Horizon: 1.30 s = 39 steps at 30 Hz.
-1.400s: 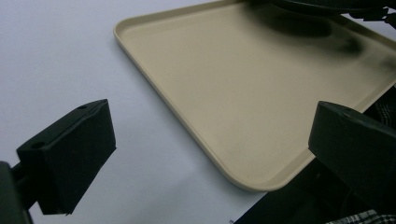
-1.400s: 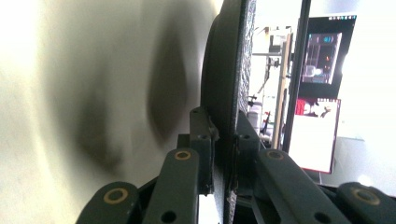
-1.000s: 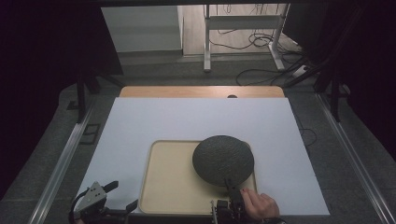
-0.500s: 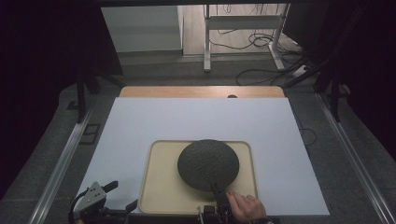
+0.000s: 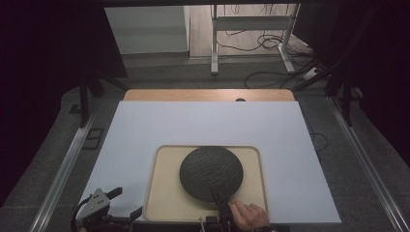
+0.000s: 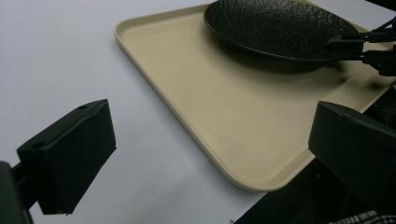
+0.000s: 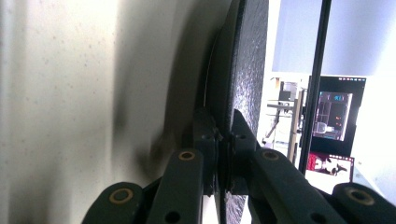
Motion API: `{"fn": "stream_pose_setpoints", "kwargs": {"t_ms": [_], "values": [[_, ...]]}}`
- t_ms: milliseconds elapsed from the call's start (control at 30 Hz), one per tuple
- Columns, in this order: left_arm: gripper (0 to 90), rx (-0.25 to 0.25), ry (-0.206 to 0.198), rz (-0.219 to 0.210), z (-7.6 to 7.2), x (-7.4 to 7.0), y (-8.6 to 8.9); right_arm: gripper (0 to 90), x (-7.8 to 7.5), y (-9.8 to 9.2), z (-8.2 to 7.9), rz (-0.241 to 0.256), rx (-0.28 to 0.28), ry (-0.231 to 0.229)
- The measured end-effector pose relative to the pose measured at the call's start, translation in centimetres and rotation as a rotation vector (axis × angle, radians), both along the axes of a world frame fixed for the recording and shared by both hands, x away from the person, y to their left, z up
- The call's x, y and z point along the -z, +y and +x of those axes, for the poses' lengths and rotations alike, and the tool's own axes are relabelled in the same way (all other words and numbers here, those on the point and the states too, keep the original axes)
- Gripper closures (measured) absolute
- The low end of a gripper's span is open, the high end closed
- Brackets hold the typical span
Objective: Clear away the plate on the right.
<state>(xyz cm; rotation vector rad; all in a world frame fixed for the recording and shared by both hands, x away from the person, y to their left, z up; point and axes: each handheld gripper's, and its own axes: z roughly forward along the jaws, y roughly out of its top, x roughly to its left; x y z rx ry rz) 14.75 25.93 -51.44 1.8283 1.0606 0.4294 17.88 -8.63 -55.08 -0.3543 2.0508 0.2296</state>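
Plate (image 5: 211,171) is black and bumpy, and it sits over the middle of the tan tray (image 5: 162,203) on the white table (image 5: 203,125). Right gripper (image 5: 220,199) pinches the plate's near rim. Left gripper (image 5: 118,203) is spread wide, holding nothing, beside the tray's corner. No writing can be read.

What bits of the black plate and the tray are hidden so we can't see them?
- Underside of the black plate: hidden by the plate itself in the high view; shadowed in the left gripper view.
- Whether the plate touches the tray: cannot tell.
- Tray's near edge: partly covered by the right claw and the hand in the high view.
- Plate's rim spot in the right gripper view: covered by the shut jaws.
- Left claw: its base is cut off by the high view's bottom edge.
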Motion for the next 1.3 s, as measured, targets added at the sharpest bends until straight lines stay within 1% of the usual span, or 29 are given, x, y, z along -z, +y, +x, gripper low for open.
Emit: {"fn": "stream_pose_setpoints", "kwargs": {"t_ms": [100, 133, 200, 267, 333, 433, 500, 567, 667, 700, 733, 767, 833, 867, 900, 967, 1033, 1067, 1100, 1133, 1167, 1233, 1267, 1300], "values": [[0.5, -0.001, -0.001, 0.002, 0.0, 0.0, 0.0, 84.6, 0.2, 0.0, 0.0, 0.000, 0.001, 0.003], [0.5, 0.000, -0.002, 0.002, 0.0, 0.0, 0.0, 83.6, 0.4, 0.0, -0.1, -0.011, 0.000, 0.014], [0.5, 0.000, -0.002, 0.003, 0.0, 0.0, 0.0, 82.5, 0.4, -0.1, 0.0, -0.010, 0.003, 0.027], [0.5, 0.001, -0.001, 0.003, 0.0, 0.0, 0.0, 80.6, 0.5, -0.2, 0.1, -0.017, 0.012, 0.051], [0.5, 0.001, -0.001, 0.002, 0.0, 0.0, 0.0, 79.9, 0.7, -0.3, 0.1, -0.021, 0.015, 0.059], [0.5, 0.001, 0.000, 0.002, 0.0, 0.0, 0.0, 78.7, 0.6, -0.2, 0.2, -0.008, 0.021, 0.079], [0.5, 0.000, 0.001, 0.002, 0.0, 0.0, 0.0, 77.6, 0.6, -0.3, 0.2, 0.001, 0.023, 0.078], [0.5, 0.000, 0.000, 0.003, 0.0, 0.0, 0.0, 75.6, 0.4, -0.2, 0.3, -0.005, 0.019, 0.078], [0.5, 0.000, 0.001, 0.005, 0.0, 0.0, 0.0, 72.4, 0.3, -0.3, 0.2, 0.015, 0.028, 0.082], [0.5, 0.000, 0.001, 0.005, 0.0, 0.0, 0.0, 71.3, 0.0, -0.3, 0.1, -0.008, 0.034, 0.075], [0.5, -0.001, 0.000, 0.003, 0.0, 0.0, 0.0, 70.2, 0.2, -0.3, 0.2, 0.017, 0.030, 0.081], [0.5, -0.001, 0.000, 0.004, 0.0, 0.0, 0.0, 69.4, 0.1, -0.4, 0.1, 0.020, 0.032, 0.082], [0.4, -0.001, 0.000, 0.003, 0.0, 0.0, 0.0, 68.4, -0.1, -0.4, 0.1, 0.022, 0.023, 0.080], [0.5, -0.001, 0.000, 0.003, 0.0, 0.0, 0.0, 67.6, -0.3, -0.4, 0.0, 0.008, 0.037, 0.077], [0.5, -0.002, 0.000, 0.003, 0.0, 0.0, 0.0, 66.9, -0.2, -0.5, 0.0, 0.028, 0.023, 0.081], [0.4, -0.001, 0.000, 0.004, 0.0, 0.0, 0.0, 66.0, -0.4, -0.6, -0.1, 0.022, 0.029, 0.083], [0.5, 0.000, 0.000, 0.005, 0.0, 0.0, 0.0, 64.9, -0.5, -0.7, -0.2, 0.034, 0.039, 0.092], [0.5, -0.001, 0.000, 0.005, 0.0, 0.0, 0.0, 64.6, -0.6, -0.7, -0.2, 0.027, 0.030, 0.087], [0.5, -0.001, -0.001, 0.004, 0.0, 0.0, 0.0, 64.3, -0.6, -0.7, -0.2, 0.031, 0.027, 0.087], [0.4, -0.001, -0.001, 0.004, 0.0, 0.0, 0.0, 63.8, -0.7, -0.7, -0.5, 0.024, 0.050, 0.077], [0.4, -0.002, 0.000, 0.003, 0.0, 0.0, 0.0, 63.5, -0.8, -0.8, -0.5, 0.020, 0.039, 0.074], [0.5, -0.002, -0.001, 0.004, 0.0, 0.0, 0.0, 63.0, -0.9, -0.9, -0.5, 0.024, 0.036, 0.074], [0.4, -0.001, -0.001, 0.005, 0.0, 0.0, 0.0, 63.0, -0.9, -1.0, -0.4, 0.033, 0.021, 0.088], [0.5, -0.001, -0.001, 0.005, 0.0, 0.0, 0.0, 62.6, -1.0, -1.1, -0.5, 0.040, 0.019, 0.089]]}}
